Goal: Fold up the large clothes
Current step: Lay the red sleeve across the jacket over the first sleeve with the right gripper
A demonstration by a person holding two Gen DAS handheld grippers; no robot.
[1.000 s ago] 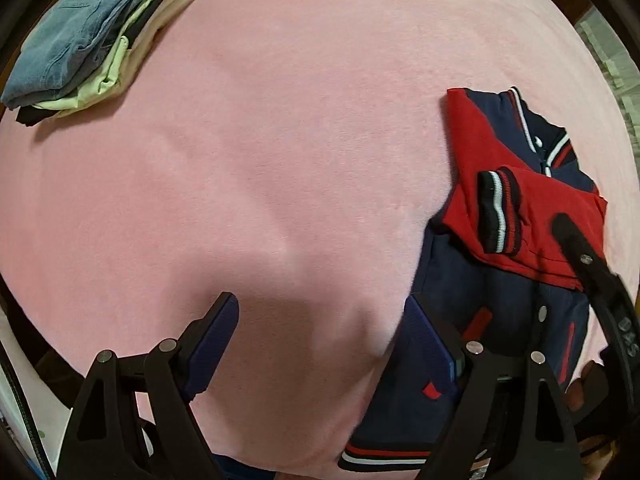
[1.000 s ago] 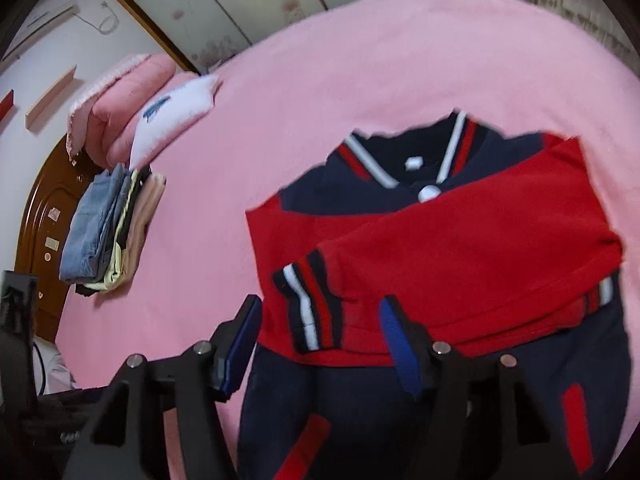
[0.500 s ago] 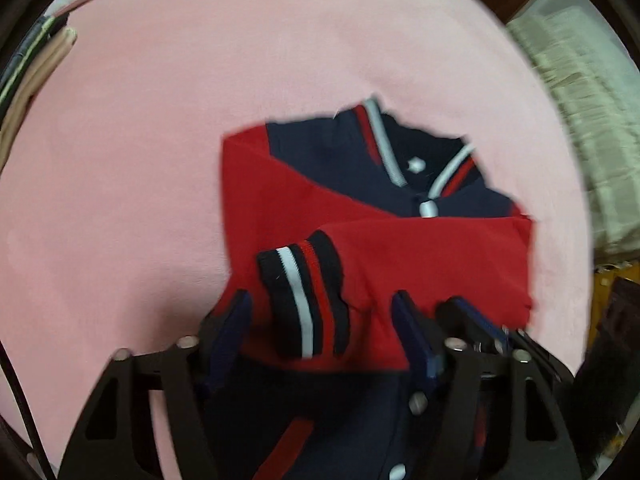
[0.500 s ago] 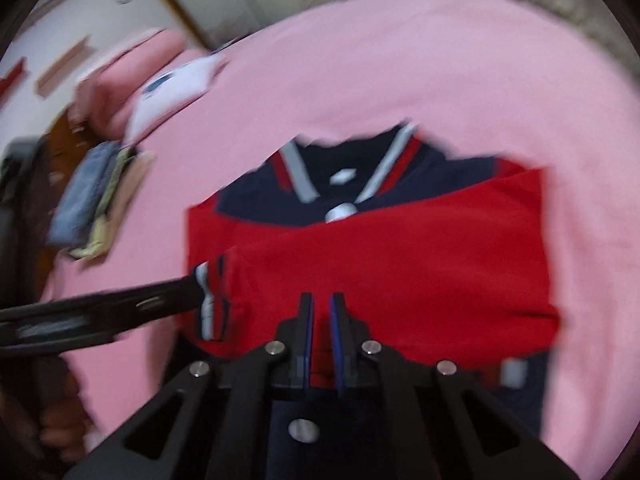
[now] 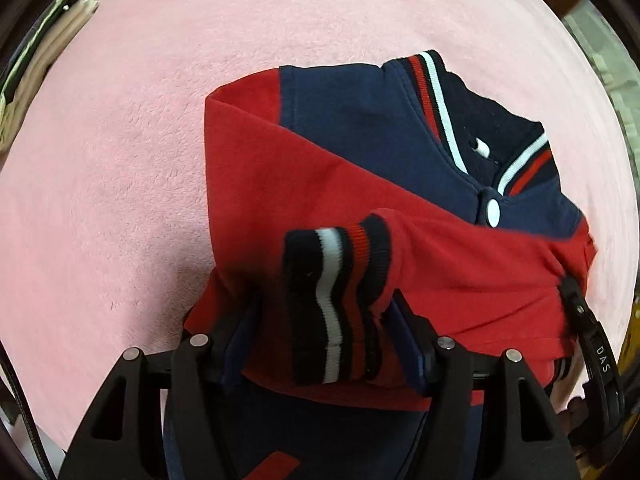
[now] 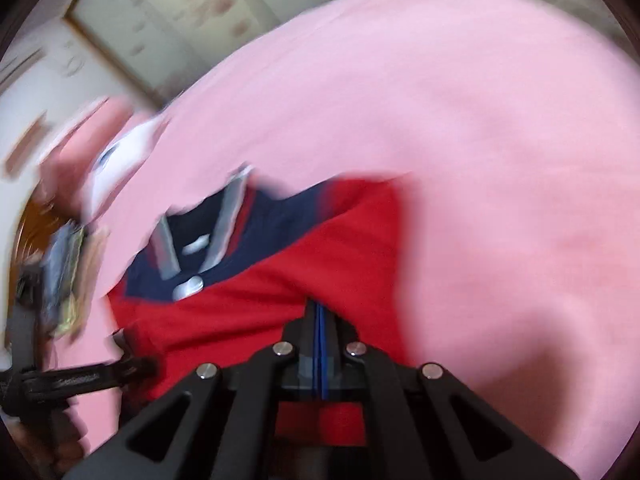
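Note:
A navy and red jacket (image 5: 360,128) lies collar-up on the pink blanket (image 5: 140,180), its red sleeves folded across the chest. My left gripper (image 5: 324,336) points straight down over it. The striped cuff (image 5: 332,304) and bunched red sleeve sit between its blue pads, which touch the cloth on both sides while the jaws are opening slightly. My right gripper (image 6: 318,312) is shut, its tips resting on the red sleeve (image 6: 280,320) near the jacket's right side. Blur hides whether cloth is pinched there. Its black finger also shows as the right gripper (image 5: 588,340) at that view's edge.
A stack of folded clothes (image 5: 40,60) lies at the blanket's far left, seen blurred as the stack (image 6: 64,272). Pink and white pillows (image 6: 112,160) lie beyond it by the wall. The left gripper's arm (image 6: 92,376) reaches in from the left. Bare blanket (image 6: 500,160) spreads to the right.
My left gripper moved from bare blanket onto the jacket and sank around the striped cuff. My right gripper shut and slid right along the red sleeve.

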